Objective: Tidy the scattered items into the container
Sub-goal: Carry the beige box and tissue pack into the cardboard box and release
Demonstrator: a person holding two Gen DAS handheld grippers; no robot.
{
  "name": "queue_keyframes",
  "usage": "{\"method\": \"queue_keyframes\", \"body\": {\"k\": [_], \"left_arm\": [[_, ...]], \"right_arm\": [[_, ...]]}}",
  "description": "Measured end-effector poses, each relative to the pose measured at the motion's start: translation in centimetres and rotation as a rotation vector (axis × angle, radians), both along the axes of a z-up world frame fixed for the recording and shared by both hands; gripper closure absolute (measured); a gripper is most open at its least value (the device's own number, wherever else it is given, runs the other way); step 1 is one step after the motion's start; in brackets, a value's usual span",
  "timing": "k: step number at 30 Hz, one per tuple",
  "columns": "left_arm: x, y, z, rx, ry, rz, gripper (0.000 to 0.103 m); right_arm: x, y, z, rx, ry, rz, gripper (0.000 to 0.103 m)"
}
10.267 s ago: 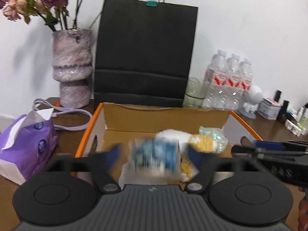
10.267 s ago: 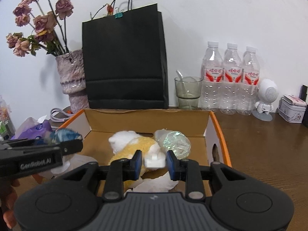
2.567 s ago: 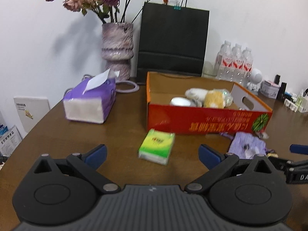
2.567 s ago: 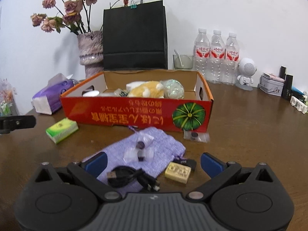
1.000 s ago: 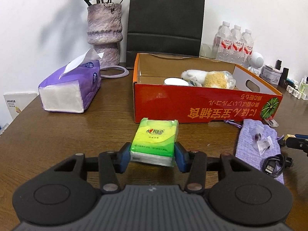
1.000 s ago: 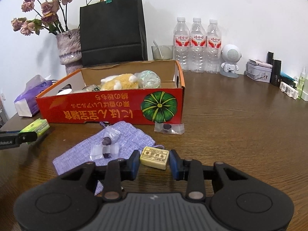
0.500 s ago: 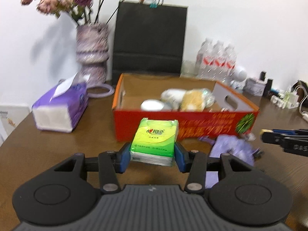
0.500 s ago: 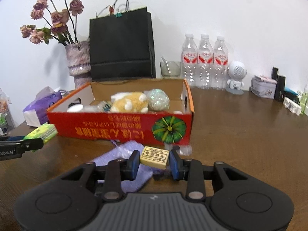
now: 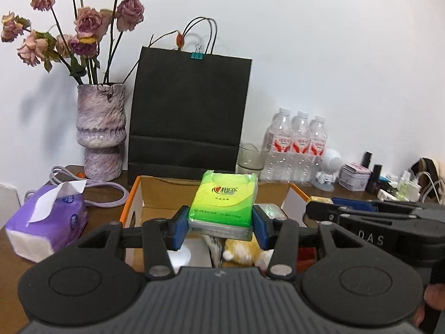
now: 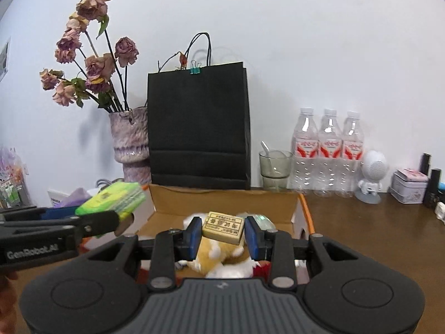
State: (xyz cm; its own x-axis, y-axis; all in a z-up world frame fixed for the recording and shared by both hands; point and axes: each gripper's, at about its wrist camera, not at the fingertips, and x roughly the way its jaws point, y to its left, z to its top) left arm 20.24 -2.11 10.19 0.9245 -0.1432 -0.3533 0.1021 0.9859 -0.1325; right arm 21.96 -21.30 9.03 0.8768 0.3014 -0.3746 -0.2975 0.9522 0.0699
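The right gripper (image 9: 319, 207), seen from the left wrist camera, bears the pale letters "DAS" on its black side. The left gripper (image 10: 122, 217), seen from the right wrist camera, reads "GenRobot.AI" along its side. The green tissue pack (image 9: 222, 201) carries a red heart logo with Chinese characters too small to read. The tan block (image 10: 223, 227) shows stamped characters, illegible here.

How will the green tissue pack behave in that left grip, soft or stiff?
Probably soft: the tissue pack is a plastic-wrapped stack, and the left gripper clamps only its lower end. Likely light, since it stands upright without drooping. The glossy wrap may be slippery, so it could slide out.
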Motion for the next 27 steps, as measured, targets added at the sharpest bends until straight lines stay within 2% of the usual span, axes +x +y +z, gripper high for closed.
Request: {"method": "queue_keyframes", "body": {"k": [3,11,13,14,15,16,20,27], "left_arm": [[2.0,-0.3,-0.9,-0.013,0.010,0.045,0.055],[4.4,-0.8,-3.2,0.025,0.090,0.054,0.054],[4.4,-0.5,-3.2,0.004,0.084,0.069,0.043],[4.3,-0.2,-3.1,-0.014,0.080,0.080,0.022],[4.2,0.1,-3.0,-0.015,0.082,0.136,0.001],[4.1,0.3,-2.8,-0.008,0.080,0.184,0.000],[3.8,0.8,-2.6,-0.024,0.077,0.183,0.000],[4.0,0.0,-2.7,0.019,0.085,0.158,0.000]], "right_arm": [[1.8,0.1,-0.4,0.031,0.010,0.000,0.071],[4.2,-0.1,-2.7,0.031,0.083,0.000,0.071],[4.2,-0.3,-2.8,0.029,0.089,-0.004,0.069],[4.3,-0.5,-2.8,0.031,0.095,-0.009,0.062],[4.4,-0.6,-2.8,0.036,0.102,-0.019,0.028],[4.3,-0.7,-2.7,0.036,0.104,-0.035,0.001],[4.3,-1.3,-2.1,0.034,0.093,-0.054,0.000],[4.4,-1.4,-2.2,0.027,0.108,-0.052,0.000]]}}
